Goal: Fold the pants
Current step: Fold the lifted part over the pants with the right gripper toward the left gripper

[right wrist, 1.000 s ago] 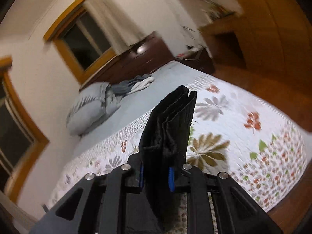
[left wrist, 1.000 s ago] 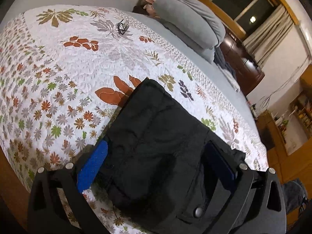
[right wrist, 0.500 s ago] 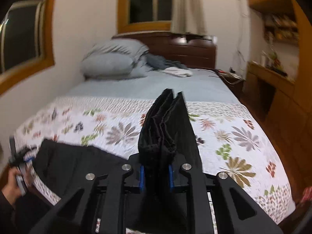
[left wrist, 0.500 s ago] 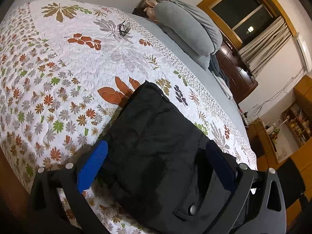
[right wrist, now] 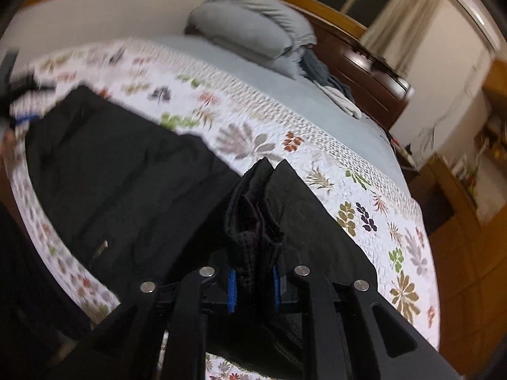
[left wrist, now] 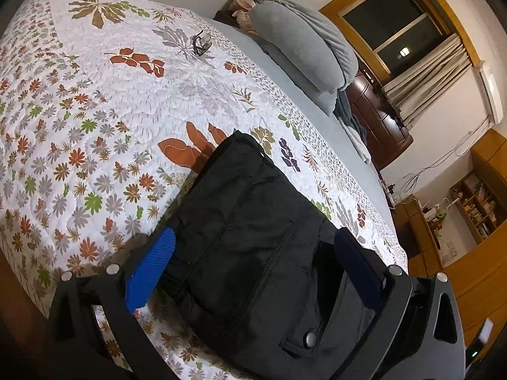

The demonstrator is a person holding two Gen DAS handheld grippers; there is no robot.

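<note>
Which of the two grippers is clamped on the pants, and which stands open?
The right gripper pinches a bunched fold of the pants. The left gripper stands open, its fingers wide either side of the cloth.

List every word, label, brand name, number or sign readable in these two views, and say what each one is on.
None can be read.
Small pale tag on the black fabric pants: too blurred to read.
Book spines on the wooden bookshelf: too small to read.
Round metal snap button on the pants: no lettering can be made out.
Floral quilted bedspread: a leaf pattern only.
</note>
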